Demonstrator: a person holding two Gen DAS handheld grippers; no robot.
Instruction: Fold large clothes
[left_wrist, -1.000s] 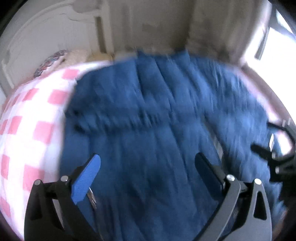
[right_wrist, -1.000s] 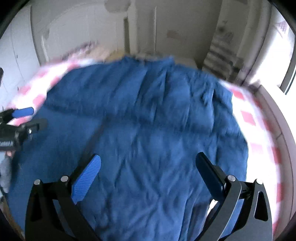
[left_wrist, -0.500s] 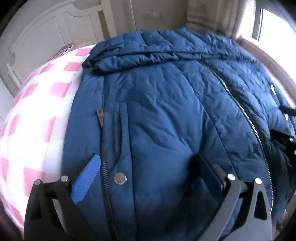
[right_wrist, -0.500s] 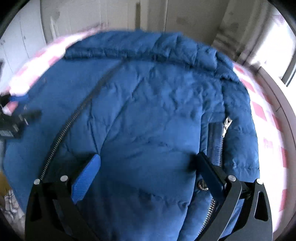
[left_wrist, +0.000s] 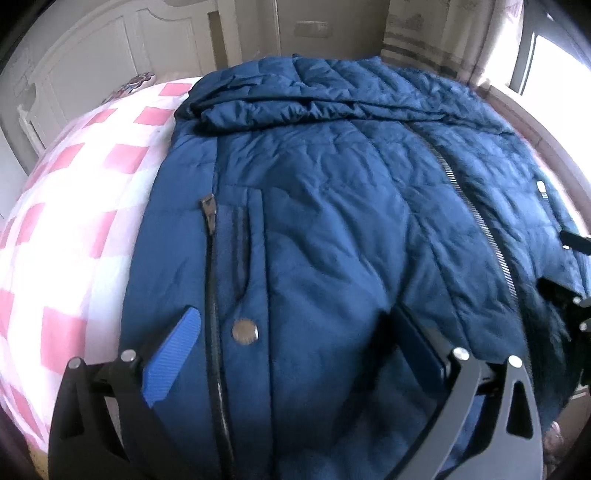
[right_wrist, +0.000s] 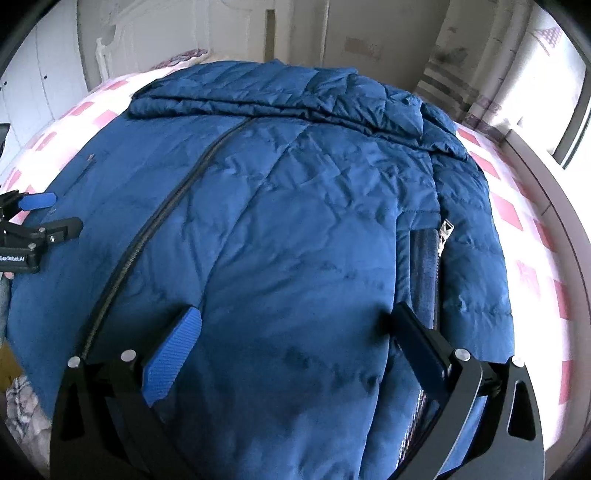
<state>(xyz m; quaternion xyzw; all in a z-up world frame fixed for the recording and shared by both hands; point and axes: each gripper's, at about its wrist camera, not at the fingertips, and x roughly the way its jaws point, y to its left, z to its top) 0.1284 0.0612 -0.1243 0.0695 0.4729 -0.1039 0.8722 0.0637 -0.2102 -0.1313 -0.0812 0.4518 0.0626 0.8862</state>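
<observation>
Blue padded jacket (left_wrist: 332, 229) spread front-up on a pink-and-white checked bedcover (left_wrist: 74, 206), seen from just above its hem.

The left gripper (left_wrist: 295, 350) sits low in the frame with its two fingers spread wide, nothing between them but the jacket's lower panel. Just inside the blue-padded left finger (left_wrist: 171, 362) is a round metal snap (left_wrist: 245, 331), beside a pocket zip (left_wrist: 209, 266) running away from the tongs. The main front zip (left_wrist: 480, 221) runs beyond the right finger. The hood (left_wrist: 314, 99) lies bunched at the far end. The right gripper (left_wrist: 570, 280) shows partly at the right edge, over the jacket.
</observation>
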